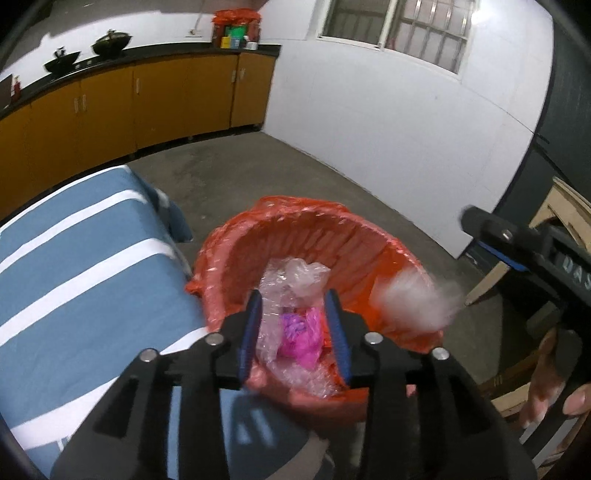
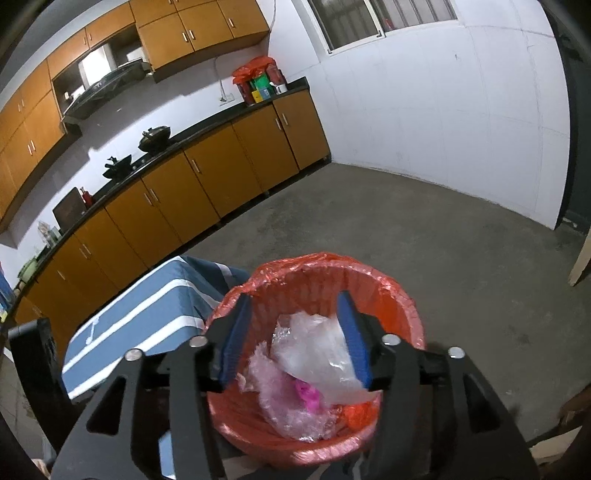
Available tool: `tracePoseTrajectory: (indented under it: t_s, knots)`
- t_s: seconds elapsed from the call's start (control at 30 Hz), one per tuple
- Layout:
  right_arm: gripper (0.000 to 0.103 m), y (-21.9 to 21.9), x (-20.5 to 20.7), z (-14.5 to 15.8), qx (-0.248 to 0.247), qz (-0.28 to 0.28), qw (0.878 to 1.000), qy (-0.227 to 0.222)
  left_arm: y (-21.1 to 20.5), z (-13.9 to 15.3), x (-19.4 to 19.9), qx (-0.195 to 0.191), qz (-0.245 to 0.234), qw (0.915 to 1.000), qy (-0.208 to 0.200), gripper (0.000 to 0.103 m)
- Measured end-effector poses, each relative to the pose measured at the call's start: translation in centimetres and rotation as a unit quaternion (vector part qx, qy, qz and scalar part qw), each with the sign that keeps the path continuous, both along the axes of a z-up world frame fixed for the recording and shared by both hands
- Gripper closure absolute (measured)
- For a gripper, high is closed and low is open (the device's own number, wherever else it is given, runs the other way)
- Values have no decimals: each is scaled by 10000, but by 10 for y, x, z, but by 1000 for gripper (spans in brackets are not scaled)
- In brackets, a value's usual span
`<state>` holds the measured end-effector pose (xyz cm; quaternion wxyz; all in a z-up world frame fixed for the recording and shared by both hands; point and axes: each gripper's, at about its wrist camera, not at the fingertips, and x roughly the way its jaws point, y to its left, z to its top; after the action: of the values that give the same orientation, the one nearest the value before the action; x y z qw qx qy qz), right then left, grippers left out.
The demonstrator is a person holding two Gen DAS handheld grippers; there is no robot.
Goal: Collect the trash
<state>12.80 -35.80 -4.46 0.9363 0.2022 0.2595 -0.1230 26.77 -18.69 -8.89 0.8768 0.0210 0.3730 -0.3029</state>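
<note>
Evidently light, crinkly, slippery plastic (image 2: 317, 354) inside bin (image 2: 406, 295); best pinched at a bunched fold; both grippers' jaws spread, empty.

Left gripper (image 1: 295, 325) jaws apart above red-lined bin (image 1: 236, 254), plastic trash (image 1: 291, 284) inside

White walls (image 2: 443, 122) and a barred window (image 1: 402, 33) enclose a grey concrete floor (image 2: 388, 221), with orange-brown base cabinets (image 2: 207, 184) under a black counter (image 2: 207, 129), wall cupboards (image 2: 199, 26) above, lit dimly.
</note>
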Motion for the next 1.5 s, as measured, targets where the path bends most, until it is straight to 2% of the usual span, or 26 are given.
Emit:
tracePoseTrajectory:
  t_s: [0.07,0.1,0.2,0.3,0.5,0.67,1.1,1.5]
  knots:
    - [28,5,-12,2,-189,-109,9998,-34,14,5,-5,12,215,9996,-166,48]
    - [25,6,-15,3,-257,-152,9995,-46,21,8,-8,21,307,9992,-272,41]
    - [13,14,-31,6,-598,-333,9976,-105,39,22,-23,83,585,9962,-639,26]
    - [10,26,-48,14,-986,-494,9936,-247,60,36,-41,145,853,9910,-1026,16]
    - [5,47,-73,28,-1436,-586,9866,-505,97,57,-80,212,1311,9787,-1566,5]
    - [3,65,-91,37,-1704,-606,9822,-504,125,67,-116,357,1611,9686,-1857,4]
    - [3,105,-117,38,-1788,-226,9823,-518,170,69,-177,360,2252,9560,-1847,4]
    - [3,138,-137,37,-1878,89,9802,-629,189,66,-216,357,2544,9471,-1922,4]
